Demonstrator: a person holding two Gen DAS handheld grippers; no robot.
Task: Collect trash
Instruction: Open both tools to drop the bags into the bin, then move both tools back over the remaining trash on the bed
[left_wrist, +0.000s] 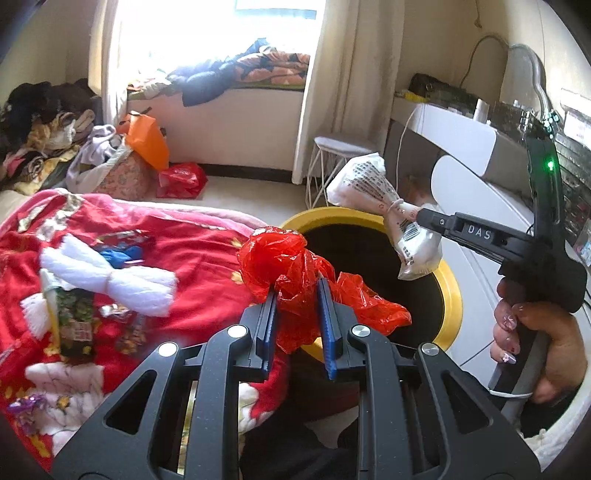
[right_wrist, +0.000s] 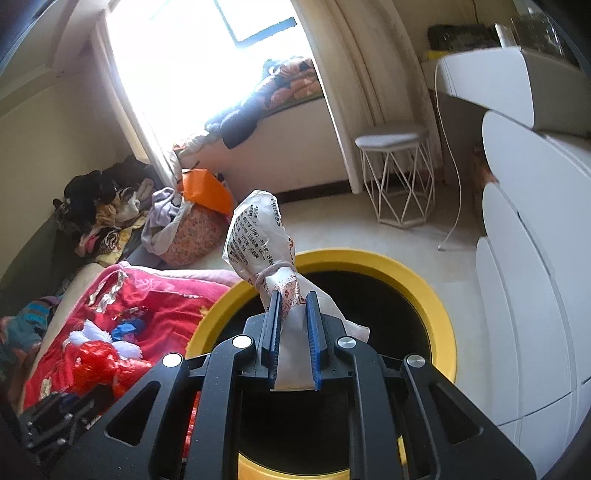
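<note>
My left gripper (left_wrist: 297, 286) is shut on a crumpled red plastic bag (left_wrist: 291, 273), held at the near rim of a round yellow-rimmed bin (left_wrist: 448, 295) with a dark inside. My right gripper (right_wrist: 293, 297) is shut on a white printed packet tied with a band (right_wrist: 258, 229), held above the bin (right_wrist: 424, 288). In the left wrist view the right gripper (left_wrist: 421, 214) and the packet (left_wrist: 362, 184) hang over the bin's far side. The red bag also shows in the right wrist view (right_wrist: 99, 362). White yarn (left_wrist: 107, 280), wrappers (left_wrist: 75, 314) and a blue scrap (left_wrist: 122, 256) lie on the red blanket (left_wrist: 207, 251).
A white wire stool (right_wrist: 393, 173) stands behind the bin. White drawers (right_wrist: 524, 295) stand on the right. A laundry basket (right_wrist: 188, 236), an orange bag (right_wrist: 205, 192) and a red bag (left_wrist: 181, 179) sit on the floor beyond the bed. A cable (right_wrist: 456, 206) trails down.
</note>
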